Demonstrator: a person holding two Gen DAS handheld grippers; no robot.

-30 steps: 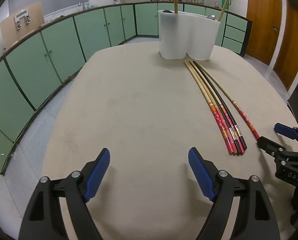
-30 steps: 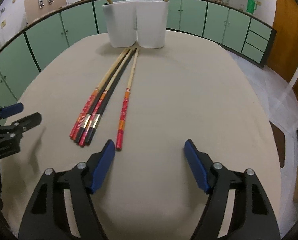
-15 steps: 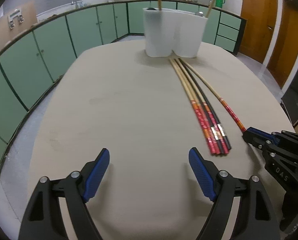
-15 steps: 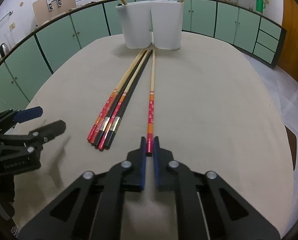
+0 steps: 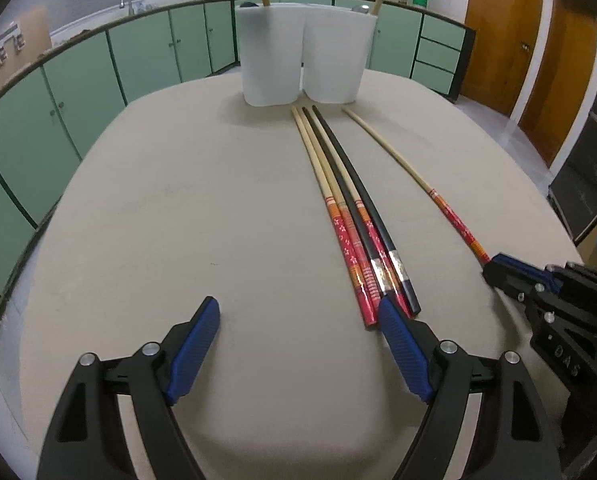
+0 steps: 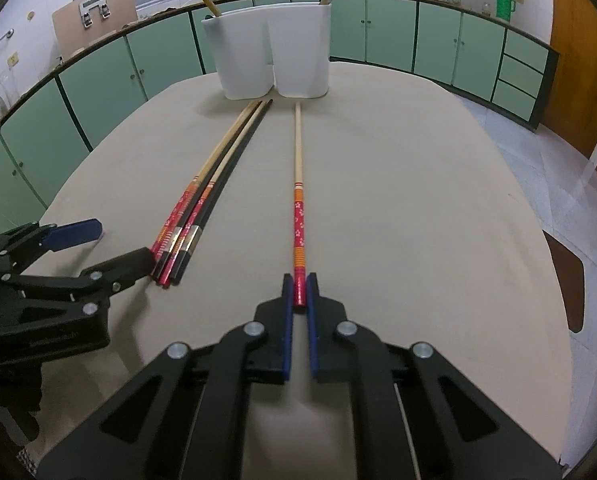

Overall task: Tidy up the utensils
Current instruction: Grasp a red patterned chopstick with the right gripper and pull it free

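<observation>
Red-handled single chopstick (image 6: 299, 216), clamped at its butt by right gripper (image 6: 299, 294) for lifting toward white holder (image 6: 270, 32); left gripper (image 5: 298, 344) spread wide, empty, beside remaining chopsticks (image 5: 354, 216) on table (image 5: 178, 220).

A second ago the right gripper (image 6: 299, 294) stood wide open beside the single chopstick (image 6: 298, 184); its jaws have since closed onto that chopstick's red end. The chopstick has swung away from the bundle of four chopsticks (image 6: 202, 196) — its tip, once touching theirs near the white utensil holder (image 6: 272, 52), now lies well apart from them, with the stick running straight toward the holder. The left gripper (image 5: 298, 344) has moved forward — its right blue pad (image 5: 404, 354) now sits just beside the bundle's near ends, jaws as wide as before.
</observation>
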